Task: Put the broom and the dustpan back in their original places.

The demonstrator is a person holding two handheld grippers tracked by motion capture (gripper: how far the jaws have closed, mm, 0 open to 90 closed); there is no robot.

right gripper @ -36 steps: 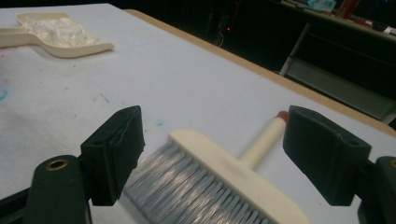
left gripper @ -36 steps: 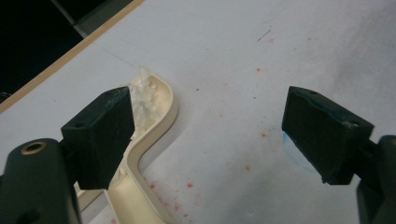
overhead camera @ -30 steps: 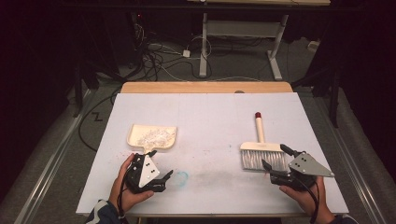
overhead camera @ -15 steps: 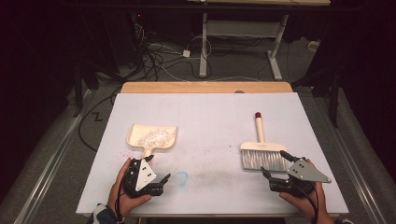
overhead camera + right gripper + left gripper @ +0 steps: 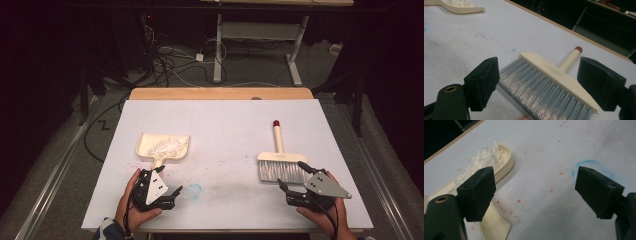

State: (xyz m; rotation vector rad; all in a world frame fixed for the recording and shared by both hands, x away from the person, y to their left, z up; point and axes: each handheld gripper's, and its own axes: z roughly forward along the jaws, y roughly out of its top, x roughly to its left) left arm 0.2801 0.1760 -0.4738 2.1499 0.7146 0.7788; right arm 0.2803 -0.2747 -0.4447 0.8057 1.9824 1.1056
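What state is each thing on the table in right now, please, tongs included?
Dustpan: flat on the table, holding white scraps, free of both tongs.
Brush: lying flat, bristles toward the person, handle pointing away, ungripped.
Left tongs: open, empty, beside the dustpan's handle.
Right tongs: open, empty, jaws to either side of the bristles.
Table: stained with red specks and a blue ring mark.

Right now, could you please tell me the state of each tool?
Left tool: open, empty, beside the dustpan.
Right tool: open, empty, by the brush.
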